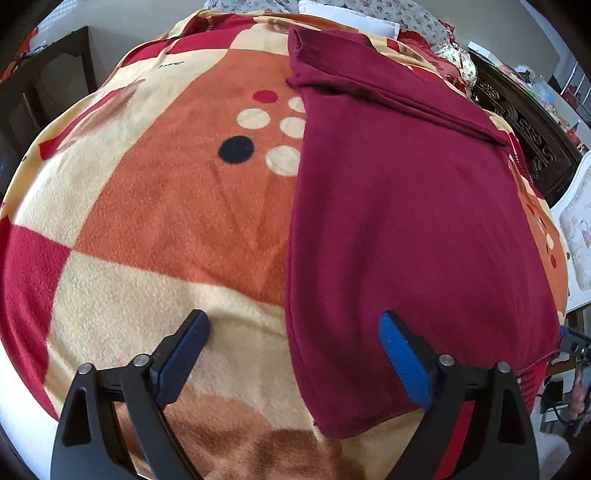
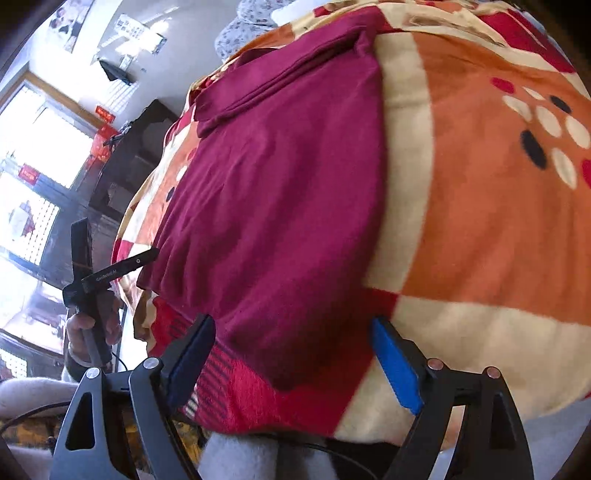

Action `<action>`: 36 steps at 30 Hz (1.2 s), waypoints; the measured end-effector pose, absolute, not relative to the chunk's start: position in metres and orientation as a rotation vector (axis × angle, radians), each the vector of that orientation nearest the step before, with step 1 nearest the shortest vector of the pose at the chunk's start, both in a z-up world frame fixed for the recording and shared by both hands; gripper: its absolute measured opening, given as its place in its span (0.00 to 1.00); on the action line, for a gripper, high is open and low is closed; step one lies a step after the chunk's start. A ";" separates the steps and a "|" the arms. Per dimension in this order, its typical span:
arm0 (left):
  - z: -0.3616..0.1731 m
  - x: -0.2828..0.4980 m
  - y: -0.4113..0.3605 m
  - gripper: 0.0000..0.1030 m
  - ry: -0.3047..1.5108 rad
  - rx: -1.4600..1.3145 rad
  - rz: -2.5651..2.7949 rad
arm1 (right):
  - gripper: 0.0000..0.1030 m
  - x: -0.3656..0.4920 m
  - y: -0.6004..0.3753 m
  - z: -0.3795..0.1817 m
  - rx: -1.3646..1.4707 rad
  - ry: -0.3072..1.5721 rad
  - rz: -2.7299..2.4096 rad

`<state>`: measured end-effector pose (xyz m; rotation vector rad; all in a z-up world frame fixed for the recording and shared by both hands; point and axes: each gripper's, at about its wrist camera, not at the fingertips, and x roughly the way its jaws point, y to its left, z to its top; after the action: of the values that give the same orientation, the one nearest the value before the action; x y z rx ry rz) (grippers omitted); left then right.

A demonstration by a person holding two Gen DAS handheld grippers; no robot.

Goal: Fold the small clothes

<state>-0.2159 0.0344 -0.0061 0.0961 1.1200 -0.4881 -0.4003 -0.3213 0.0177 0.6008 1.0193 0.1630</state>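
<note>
Here the maroon garment (image 1: 406, 221) lies flat, sleeves folded inward.

Looks like home bedroom: fuzzy orange-cream-red checked fleece blanket (image 1: 155, 229) spread over bed, floral-print pillow (image 1: 402, 11) at far end, dark carved wooden cabinet (image 1: 524, 129) alongside, bright lattice window (image 2: 40, 155), probably paper notices on wall.

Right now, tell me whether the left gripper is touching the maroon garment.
Cannot tell. In the left wrist view the left gripper is open over the maroon garment's near edge; contact isn't plain.
</note>
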 end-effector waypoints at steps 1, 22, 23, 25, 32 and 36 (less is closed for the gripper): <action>-0.008 -0.217 0.032 0.94 1.119 0.112 -0.484 | 0.87 -0.399 -0.322 0.019 0.607 1.014 0.172; 0.011 -0.220 0.024 0.09 1.121 0.192 -0.649 | 0.15 -0.382 -0.320 0.056 0.546 0.833 0.295; 0.016 -0.217 0.026 0.09 1.120 0.173 -0.660 | 0.15 -0.380 -0.322 0.061 0.540 0.816 0.299; 0.034 -0.206 0.030 0.08 1.094 0.132 -0.687 | 0.15 -0.371 -0.328 0.074 0.524 0.781 0.299; 0.091 -0.148 0.011 0.08 0.961 0.102 -0.704 | 0.15 -0.307 -0.364 0.126 0.507 0.620 0.276; 0.118 -0.100 -0.017 0.08 0.895 0.086 -0.692 | 0.15 -0.262 -0.392 0.144 0.513 0.583 0.254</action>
<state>-0.0996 -0.0169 0.1179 0.0856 0.8951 -0.6922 -0.2617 -0.3924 0.1444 0.5133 0.5830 0.2535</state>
